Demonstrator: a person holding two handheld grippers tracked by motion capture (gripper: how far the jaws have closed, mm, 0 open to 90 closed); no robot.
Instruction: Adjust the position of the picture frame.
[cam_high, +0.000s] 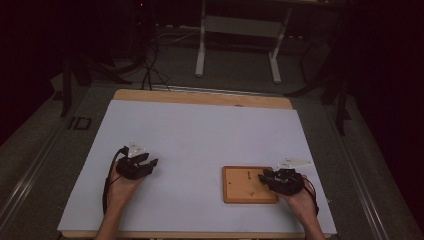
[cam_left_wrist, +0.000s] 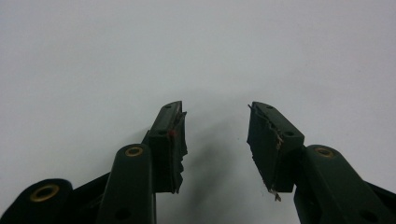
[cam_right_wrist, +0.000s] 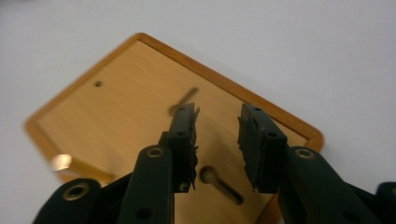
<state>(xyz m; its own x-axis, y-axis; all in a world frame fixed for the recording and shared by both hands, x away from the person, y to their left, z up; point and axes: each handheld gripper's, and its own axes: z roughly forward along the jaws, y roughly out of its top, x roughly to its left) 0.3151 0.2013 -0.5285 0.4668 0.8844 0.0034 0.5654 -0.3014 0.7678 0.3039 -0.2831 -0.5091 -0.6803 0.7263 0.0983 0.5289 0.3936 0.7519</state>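
The wooden board (cam_high: 245, 186) lies flat on the desk (cam_high: 200, 135) at about 4 o'clock from the sheet's centre, a near-square tray with a raised rim; its slightly longer axis runs 9 to 3 o'clock, sides roughly parallel to the desk edges. In the right gripper view it sits cornerwise, one corner toward 12 o'clock, with a small hole (cam_right_wrist: 98, 84) near its far left and two short dark pegs (cam_right_wrist: 223, 184) lying on its face. The right hand-held gripper (cam_high: 264, 177) reaches in from 3 o'clock over the board's right part; its jaws stand apart with a narrow gap and nothing between the pads, above the wood near the pegs. The left hand-held gripper (cam_high: 150, 162) rests at 8 o'clock on bare white desk, well apart from the board, jaws open and empty. Open white surface stretches from 9 through 12 to 2 o'clock; the near desk edge runs just beyond the board at 6 o'clock.
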